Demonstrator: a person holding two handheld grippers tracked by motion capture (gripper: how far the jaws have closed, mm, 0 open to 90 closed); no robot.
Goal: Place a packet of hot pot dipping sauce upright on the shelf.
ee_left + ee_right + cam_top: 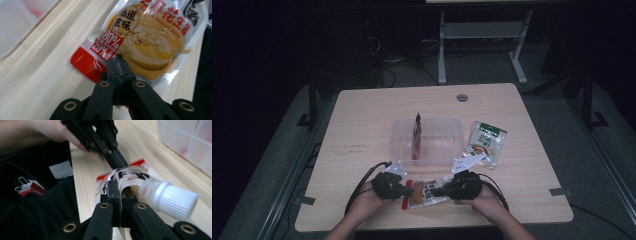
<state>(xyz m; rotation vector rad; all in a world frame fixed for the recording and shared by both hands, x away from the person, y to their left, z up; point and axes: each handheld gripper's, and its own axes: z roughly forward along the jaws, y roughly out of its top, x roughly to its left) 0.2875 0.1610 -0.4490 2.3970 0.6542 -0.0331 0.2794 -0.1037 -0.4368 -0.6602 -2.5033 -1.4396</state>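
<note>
A spouted pouch of sesame peanut butter (428, 192) lies near the table's front edge, held between both grippers. My left gripper (404, 190) is shut on its red bottom edge; in the left gripper view the closed jaws (117, 61) pinch the pouch (150, 37) at the red band. My right gripper (444, 190) is shut on the pouch's top end. In the right gripper view my right gripper (115, 187) clamps the film of the pouch (130, 176) beside the white ribbed cap (175, 200), and the left gripper (120, 162) shows at the far end.
A clear plastic bin (399, 145) stands mid-table behind the grippers, with a red pouch (416, 135) upright in it. A green and white pouch (486, 142) lies flat to the bin's right. A cable grommet (462, 97) sits near the far edge.
</note>
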